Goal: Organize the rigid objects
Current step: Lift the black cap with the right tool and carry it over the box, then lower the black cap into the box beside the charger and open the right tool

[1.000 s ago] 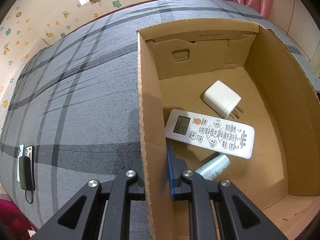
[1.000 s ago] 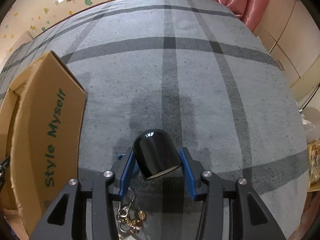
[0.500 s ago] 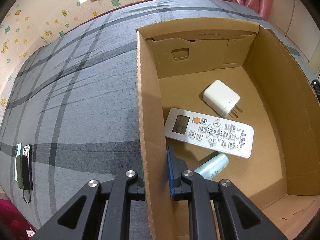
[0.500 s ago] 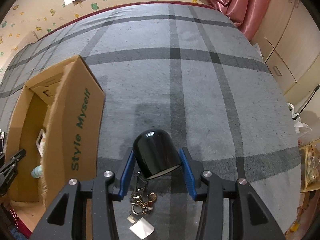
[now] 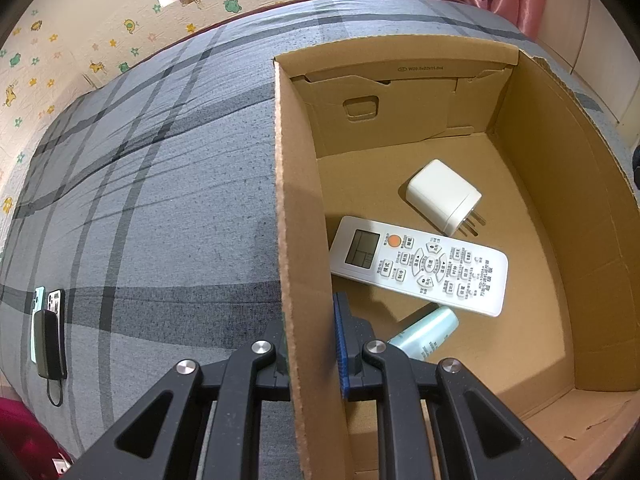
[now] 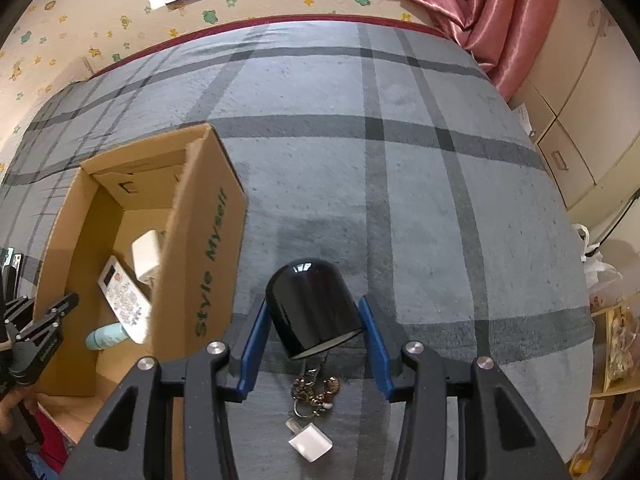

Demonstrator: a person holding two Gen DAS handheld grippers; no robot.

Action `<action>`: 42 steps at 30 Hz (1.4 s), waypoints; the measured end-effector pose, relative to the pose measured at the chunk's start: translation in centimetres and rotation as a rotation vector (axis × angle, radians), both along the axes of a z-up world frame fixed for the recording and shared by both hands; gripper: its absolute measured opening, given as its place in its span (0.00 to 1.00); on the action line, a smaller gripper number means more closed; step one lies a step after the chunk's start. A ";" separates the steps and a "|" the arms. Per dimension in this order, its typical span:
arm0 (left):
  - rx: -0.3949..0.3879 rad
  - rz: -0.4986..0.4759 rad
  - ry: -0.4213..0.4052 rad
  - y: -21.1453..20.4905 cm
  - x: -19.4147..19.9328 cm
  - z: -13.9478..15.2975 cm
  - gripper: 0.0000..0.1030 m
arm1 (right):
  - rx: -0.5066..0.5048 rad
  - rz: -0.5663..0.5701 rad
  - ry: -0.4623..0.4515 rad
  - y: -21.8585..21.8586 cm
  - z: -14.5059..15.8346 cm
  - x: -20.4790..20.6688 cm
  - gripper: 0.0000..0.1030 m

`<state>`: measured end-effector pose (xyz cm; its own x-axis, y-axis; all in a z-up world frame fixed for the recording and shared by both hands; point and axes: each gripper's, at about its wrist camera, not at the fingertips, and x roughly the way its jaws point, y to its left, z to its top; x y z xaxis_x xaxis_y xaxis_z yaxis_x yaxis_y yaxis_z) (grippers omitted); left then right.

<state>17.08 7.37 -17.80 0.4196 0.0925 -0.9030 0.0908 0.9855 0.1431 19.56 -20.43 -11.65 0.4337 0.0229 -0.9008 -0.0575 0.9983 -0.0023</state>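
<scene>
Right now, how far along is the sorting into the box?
Done: remote, white charger and pale blue bottle lie in the cardboard box. In hand: right gripper holds a black cup above the bedspread; left gripper clamps the box wall. Left: key bunch and small white plug.

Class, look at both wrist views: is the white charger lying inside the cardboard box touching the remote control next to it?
Apart. The left wrist view shows bare cardboard between the white charger and the remote control, though the prongs end close to it.
</scene>
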 end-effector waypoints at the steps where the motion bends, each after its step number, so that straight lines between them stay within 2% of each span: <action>1: 0.001 0.000 0.000 0.0 0.0 0.0 0.15 | 0.001 0.007 -0.002 0.3 0.3 0.0 0.47; 15: -0.002 0.001 0.001 -0.1 0.0 0.0 0.15 | 0.003 0.089 -0.049 4.5 3.3 0.0 0.47; 24: -0.002 0.001 0.001 -0.1 0.0 0.0 0.15 | 0.032 0.160 -0.055 8.6 4.0 0.4 0.47; 31: -0.002 0.001 0.001 -0.1 0.0 0.0 0.15 | 0.062 0.210 -0.045 11.7 3.6 0.7 0.47; 42: -0.010 0.003 0.002 0.2 0.0 -0.1 0.15 | 0.079 0.266 0.018 15.5 0.6 1.8 0.47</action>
